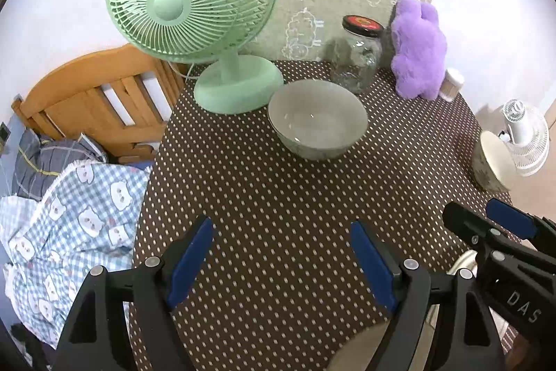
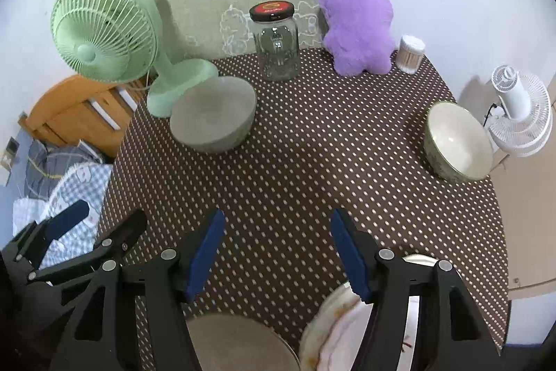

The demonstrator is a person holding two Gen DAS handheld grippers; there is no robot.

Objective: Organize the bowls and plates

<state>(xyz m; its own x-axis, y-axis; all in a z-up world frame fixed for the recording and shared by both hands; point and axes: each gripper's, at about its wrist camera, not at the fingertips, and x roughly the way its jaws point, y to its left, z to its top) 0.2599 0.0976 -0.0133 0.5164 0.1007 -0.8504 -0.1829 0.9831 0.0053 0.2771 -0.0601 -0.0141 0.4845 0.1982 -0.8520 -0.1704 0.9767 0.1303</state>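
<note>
A grey bowl (image 1: 318,119) stands on the brown dotted tablecloth (image 1: 278,197) in front of the green fan; it also shows in the right wrist view (image 2: 213,119). A cream bowl (image 2: 457,141) with a patterned outside sits near the table's right edge, and shows in the left wrist view (image 1: 491,162). My left gripper (image 1: 281,252) is open and empty above the cloth, short of the grey bowl. My right gripper (image 2: 274,249) is open and empty. Under it lie a grey plate (image 2: 239,343) and a patterned white plate (image 2: 330,336) at the near edge.
A green desk fan (image 1: 191,6), a glass jar with a black lid (image 2: 276,40), a purple plush toy (image 2: 358,23) and a cotton swab tub (image 2: 410,53) stand along the back. A white fan (image 2: 521,117) stands off the table's right. A bed lies to the left.
</note>
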